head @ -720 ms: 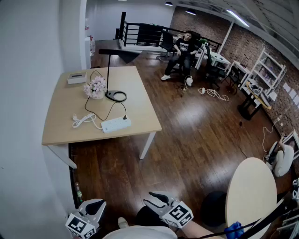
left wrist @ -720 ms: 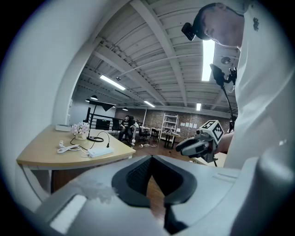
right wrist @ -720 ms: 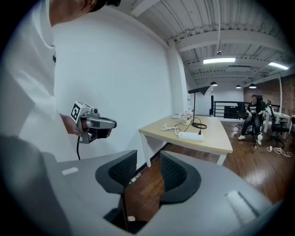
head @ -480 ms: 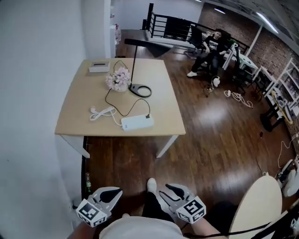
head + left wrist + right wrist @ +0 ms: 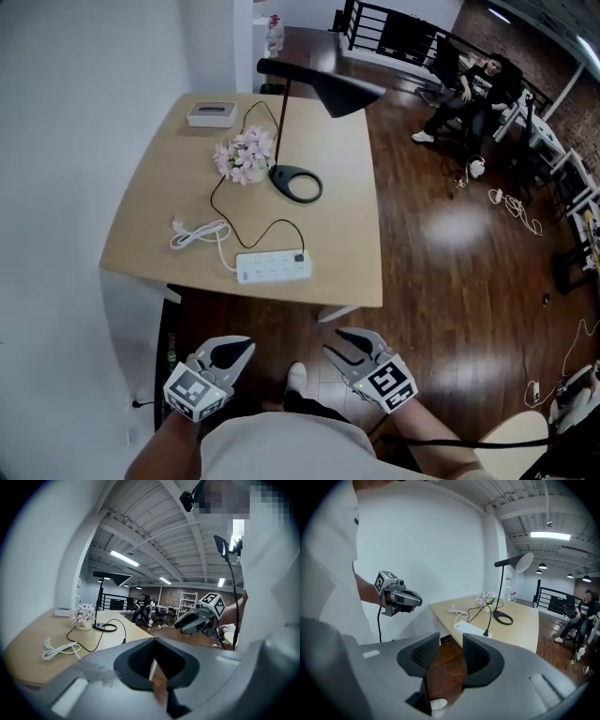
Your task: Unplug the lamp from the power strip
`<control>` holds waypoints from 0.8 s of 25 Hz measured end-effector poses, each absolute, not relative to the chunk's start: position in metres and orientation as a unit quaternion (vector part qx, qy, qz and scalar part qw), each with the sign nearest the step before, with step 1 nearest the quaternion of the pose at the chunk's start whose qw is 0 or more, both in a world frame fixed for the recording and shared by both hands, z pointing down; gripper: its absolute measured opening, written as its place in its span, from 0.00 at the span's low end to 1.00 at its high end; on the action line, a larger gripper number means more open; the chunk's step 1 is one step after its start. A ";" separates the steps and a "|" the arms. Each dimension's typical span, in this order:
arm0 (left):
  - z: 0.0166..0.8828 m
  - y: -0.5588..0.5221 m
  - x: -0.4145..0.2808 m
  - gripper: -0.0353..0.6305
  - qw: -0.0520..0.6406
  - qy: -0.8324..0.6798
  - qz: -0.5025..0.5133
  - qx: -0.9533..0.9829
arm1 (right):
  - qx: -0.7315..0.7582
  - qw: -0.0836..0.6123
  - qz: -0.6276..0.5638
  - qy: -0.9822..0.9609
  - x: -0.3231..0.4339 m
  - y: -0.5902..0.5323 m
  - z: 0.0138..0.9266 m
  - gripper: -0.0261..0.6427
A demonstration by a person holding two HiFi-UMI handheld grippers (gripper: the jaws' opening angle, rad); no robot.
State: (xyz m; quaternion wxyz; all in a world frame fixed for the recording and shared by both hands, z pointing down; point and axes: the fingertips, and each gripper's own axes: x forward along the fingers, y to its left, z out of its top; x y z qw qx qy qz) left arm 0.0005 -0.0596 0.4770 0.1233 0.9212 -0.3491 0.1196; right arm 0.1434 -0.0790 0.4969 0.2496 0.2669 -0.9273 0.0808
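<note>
Black plug (image 5: 298,256) of the black desk lamp (image 5: 296,183) should be pinched squarely and drawn straight from the white power strip (image 5: 267,270); left gripper (image 5: 232,347) and right gripper (image 5: 337,342) are held parted, empty.

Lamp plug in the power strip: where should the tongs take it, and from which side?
Probably grip the black plug by its body, from above: it stands upright in the white power strip, which lies flat on the table.
</note>
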 end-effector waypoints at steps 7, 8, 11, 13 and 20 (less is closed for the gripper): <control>0.552 -0.174 -0.007 0.05 0.138 -0.338 0.179 0.914 | 0.251 0.284 0.097 -0.920 0.110 -0.199 0.549 0.28; 0.561 -0.187 -0.008 0.05 0.139 -0.332 0.190 0.913 | 0.253 0.291 0.101 -0.917 0.105 -0.213 0.557 0.27; 0.590 -0.230 -0.011 0.05 0.141 -0.311 0.217 0.914 | 0.268 0.312 0.121 -0.903 0.093 -0.255 0.585 0.27; 0.607 -0.255 -0.011 0.05 0.146 -0.296 0.228 0.916 | 0.281 0.326 0.134 -0.893 0.084 -0.280 0.604 0.27; 0.663 -0.313 0.011 0.05 0.149 -0.219 0.274 0.924 | 0.335 0.349 0.177 -0.857 0.060 -0.351 0.660 0.26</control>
